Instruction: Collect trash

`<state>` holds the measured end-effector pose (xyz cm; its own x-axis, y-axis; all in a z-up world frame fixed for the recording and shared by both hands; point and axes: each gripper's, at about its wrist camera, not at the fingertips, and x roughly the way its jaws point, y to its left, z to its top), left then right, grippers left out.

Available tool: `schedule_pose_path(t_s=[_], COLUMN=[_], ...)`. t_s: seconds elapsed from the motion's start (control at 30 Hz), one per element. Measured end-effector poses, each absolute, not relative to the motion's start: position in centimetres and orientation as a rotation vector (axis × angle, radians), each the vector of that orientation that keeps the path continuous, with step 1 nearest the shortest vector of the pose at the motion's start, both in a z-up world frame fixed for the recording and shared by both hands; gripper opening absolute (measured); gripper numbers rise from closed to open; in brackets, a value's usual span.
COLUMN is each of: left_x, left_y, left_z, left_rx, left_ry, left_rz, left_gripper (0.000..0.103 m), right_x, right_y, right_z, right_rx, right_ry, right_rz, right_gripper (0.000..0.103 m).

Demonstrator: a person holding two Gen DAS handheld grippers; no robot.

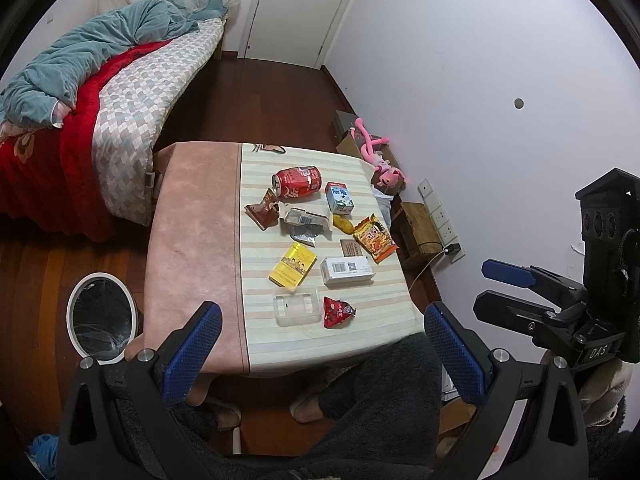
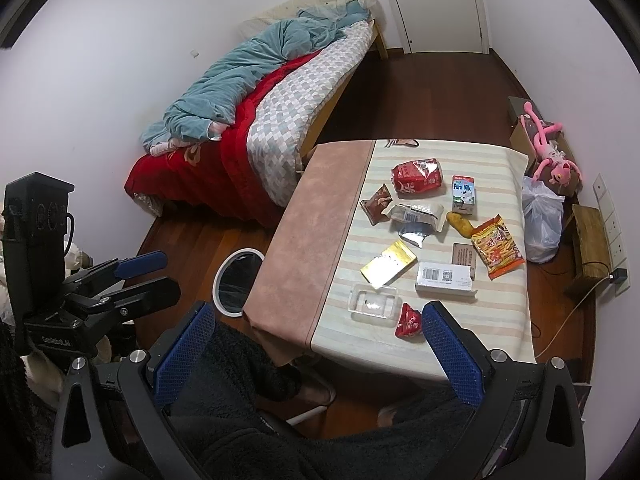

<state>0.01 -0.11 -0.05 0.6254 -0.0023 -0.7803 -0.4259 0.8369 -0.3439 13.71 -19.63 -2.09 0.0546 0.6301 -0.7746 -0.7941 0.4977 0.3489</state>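
Trash lies on a small table (image 1: 192, 240): a crushed red can (image 1: 297, 182), a milk carton (image 1: 339, 199), a brown wrapper (image 1: 263, 212), a silver foil packet (image 1: 302, 226), an orange snack bag (image 1: 375, 238), a yellow box (image 1: 293, 267), a white box (image 1: 347, 271), a clear plastic tray (image 1: 297, 307) and a small red wrapper (image 1: 337, 312). A white-rimmed bin (image 1: 100, 318) with a black liner stands on the floor left of the table. My left gripper (image 1: 322, 350) is open and empty, held above the table's near edge. My right gripper (image 2: 316, 350) is open and empty, just short of the red wrapper (image 2: 409, 320).
A bed (image 1: 120, 92) with red and teal bedding stands left of the table. A pink plush toy (image 1: 378, 156), boxes, a white plastic bag (image 2: 542, 220) and a wall socket strip (image 1: 440, 216) sit to the right by the wall. A door (image 1: 296, 8) is at the far end.
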Motion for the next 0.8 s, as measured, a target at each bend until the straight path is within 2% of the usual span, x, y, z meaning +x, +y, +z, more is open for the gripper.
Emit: schedule_pose_path(t_s=[0.8], left_x=[0.66], left_y=[-0.6], left_z=[0.11], left_rx=[-0.536], left_ry=[0.874], left_rz=[0.251], left_gripper=[0.103], right_x=[13.77], right_y=[-19.74], right_z=[-2.03], right_rx=[-0.192], right_ry=[1.056], right_rz=[1.091], right_gripper=[0.103])
